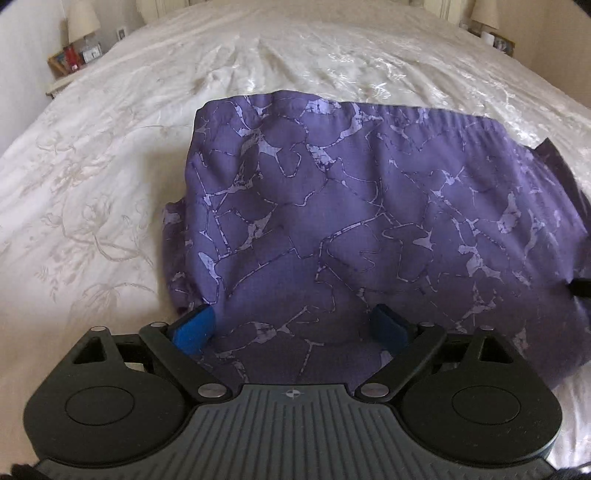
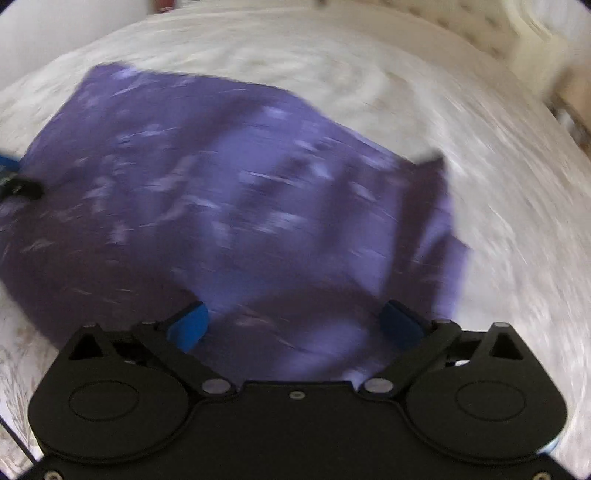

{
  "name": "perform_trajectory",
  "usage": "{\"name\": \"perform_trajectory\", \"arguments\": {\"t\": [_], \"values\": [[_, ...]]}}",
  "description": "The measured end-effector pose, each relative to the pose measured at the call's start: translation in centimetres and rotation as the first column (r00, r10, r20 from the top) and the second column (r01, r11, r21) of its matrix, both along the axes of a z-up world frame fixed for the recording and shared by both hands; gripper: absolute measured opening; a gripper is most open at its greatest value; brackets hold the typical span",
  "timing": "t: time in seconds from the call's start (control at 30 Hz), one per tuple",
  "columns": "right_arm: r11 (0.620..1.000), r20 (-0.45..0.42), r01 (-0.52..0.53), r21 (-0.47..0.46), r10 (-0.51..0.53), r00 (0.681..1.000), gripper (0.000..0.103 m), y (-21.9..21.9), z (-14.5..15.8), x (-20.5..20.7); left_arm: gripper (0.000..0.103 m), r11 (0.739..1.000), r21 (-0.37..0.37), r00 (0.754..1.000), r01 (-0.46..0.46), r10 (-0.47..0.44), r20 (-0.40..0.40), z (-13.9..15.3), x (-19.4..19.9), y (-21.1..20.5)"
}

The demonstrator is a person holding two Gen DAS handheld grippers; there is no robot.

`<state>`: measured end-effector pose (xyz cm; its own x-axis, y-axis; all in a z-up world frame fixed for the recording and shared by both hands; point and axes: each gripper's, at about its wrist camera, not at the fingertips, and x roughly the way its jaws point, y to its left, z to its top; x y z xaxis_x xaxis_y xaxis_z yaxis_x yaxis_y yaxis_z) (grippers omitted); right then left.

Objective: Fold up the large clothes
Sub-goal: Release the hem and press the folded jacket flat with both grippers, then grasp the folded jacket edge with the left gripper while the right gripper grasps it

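Note:
A purple garment (image 1: 369, 206) with a pale crackle print lies folded on a white bedspread (image 1: 110, 155), its gathered waistband along the far edge. My left gripper (image 1: 293, 326) hovers open above the garment's near left part, blue pads wide apart with only cloth showing beneath. The right wrist view is blurred: the same garment (image 2: 229, 206) fills the middle, and my right gripper (image 2: 295, 325) stands open over its near edge, nothing pinched. A dark corner (image 2: 432, 166) of cloth sticks out on the right side. The left gripper's tip (image 2: 14, 181) shows at that view's left edge.
The bedspread (image 2: 480, 258) stretches far around the garment. Bedside tables with lamps stand at the back left (image 1: 74, 55) and back right (image 1: 491, 29). A tufted headboard (image 2: 498, 33) shows at the upper right of the right wrist view.

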<state>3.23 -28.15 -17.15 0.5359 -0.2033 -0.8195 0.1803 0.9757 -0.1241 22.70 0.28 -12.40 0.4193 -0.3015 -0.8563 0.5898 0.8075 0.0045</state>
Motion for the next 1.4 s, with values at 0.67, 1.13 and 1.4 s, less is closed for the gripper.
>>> {"name": "perform_trajectory", "arguments": {"t": [0.67, 1.13, 1.4], "values": [[0.581, -0.054, 0.368, 0.726, -0.485, 0.873, 0.099, -10.0, -2.5, -8.7, 0.091, 0.875, -0.309, 0.887, -0.373, 0.238, -0.396, -0.6, 0.2, 11.2], [0.468, -0.109, 0.389, 0.793, -0.520, 0.847, 0.070, -10.8, -4.1, -6.2, 0.081, 0.844, -0.320, 0.821, -0.430, 0.217, -0.529, -2.9, 2.9, 7.2], [0.456, -0.116, 0.386, 0.802, -0.514, 0.850, 0.039, -9.9, -1.9, -5.3, 0.031, 0.807, -0.394, 0.825, -0.439, 0.189, -0.532, -0.6, 1.3, 7.6]]}}
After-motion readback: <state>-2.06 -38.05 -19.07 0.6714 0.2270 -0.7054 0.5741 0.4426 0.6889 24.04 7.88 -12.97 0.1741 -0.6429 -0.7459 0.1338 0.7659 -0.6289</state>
